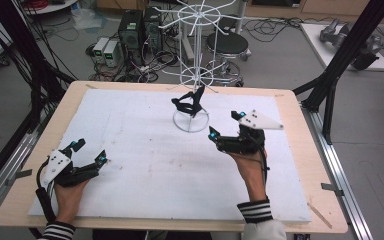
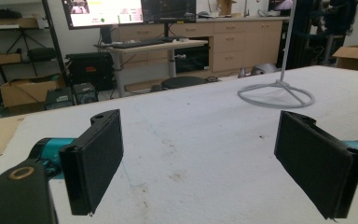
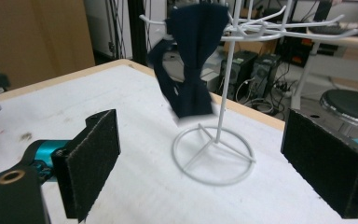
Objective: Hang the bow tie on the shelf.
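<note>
No lettering, label, brand, number or sign can be read anywhere: the bright wide monitor screen (image 2: 103, 11) on the desk far beyond the left gripper's black padded jaws carries coloured patches and lines of writing, but they are too small and blurred to make out.

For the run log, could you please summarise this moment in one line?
dark cloth: hanging on white rack | right tongs: open, empty | left tongs: open, empty

The left claw (image 2: 196, 158) stands wide open over the white board (image 2: 200, 135), near the rack's ring base (image 2: 276, 97).
</note>
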Demonstrator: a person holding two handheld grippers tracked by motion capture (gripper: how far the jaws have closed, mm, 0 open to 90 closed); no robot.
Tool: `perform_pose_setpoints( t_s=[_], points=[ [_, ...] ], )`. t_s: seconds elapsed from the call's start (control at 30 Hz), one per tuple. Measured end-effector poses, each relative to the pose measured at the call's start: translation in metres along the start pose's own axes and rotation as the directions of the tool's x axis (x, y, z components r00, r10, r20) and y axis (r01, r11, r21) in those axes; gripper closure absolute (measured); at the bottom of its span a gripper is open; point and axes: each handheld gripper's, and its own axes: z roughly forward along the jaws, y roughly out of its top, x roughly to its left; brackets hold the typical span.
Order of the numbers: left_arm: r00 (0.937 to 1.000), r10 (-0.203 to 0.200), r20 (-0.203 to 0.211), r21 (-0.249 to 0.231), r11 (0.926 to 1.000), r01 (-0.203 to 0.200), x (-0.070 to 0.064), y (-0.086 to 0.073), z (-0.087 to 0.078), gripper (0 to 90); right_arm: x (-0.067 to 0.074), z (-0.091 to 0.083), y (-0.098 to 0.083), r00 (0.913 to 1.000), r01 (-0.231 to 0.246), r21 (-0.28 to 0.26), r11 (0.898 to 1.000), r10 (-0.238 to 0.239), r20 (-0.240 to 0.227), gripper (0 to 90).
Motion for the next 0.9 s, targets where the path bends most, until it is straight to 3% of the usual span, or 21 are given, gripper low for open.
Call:
perform_pose_setpoints(
  t_s=[0.1,0.3,0.43,0.53,0.63,0.9],
  points=[
    [1.0000,-0.002,-0.001,0.000,1.0000,0.002,0.000,0.000,0.000,15.9,0.002,-0.018,-0.011,0.9996,0.026,-0.023,0.999,-0.026,0.015,10.7],
    [1.0000,-0.006,-0.001,-0.009,0.9999,0.006,0.001,0.000,-0.001,15.5,0.002,-0.050,-0.046,0.9977,0.038,-0.103,0.994,-0.032,0.060,10.7],
    [1.0000,-0.009,-0.003,-0.019,0.9998,0.009,0.001,-0.001,-0.002,15.5,-0.001,-0.062,-0.079,0.9971,0.018,-0.140,0.990,-0.007,0.076,10.7],
    [0.9999,-0.008,-0.007,-0.028,0.9996,0.008,0.001,-0.001,-0.003,15.5,-0.004,-0.063,-0.100,0.9952,-0.029,-0.178,0.984,0.045,0.087,10.7],
    [0.9999,-0.011,-0.012,-0.039,0.9992,0.011,0.000,-0.001,-0.004,15.4,-0.006,-0.060,-0.115,0.9925,-0.036,-0.198,0.980,0.058,0.108,10.7],
    [0.9998,-0.015,-0.012,-0.042,0.9990,0.014,0.001,-0.002,-0.004,15.4,-0.010,-0.051,-0.135,0.9866,-0.063,-0.175,0.983,0.087,0.138,10.7]
  ],
)
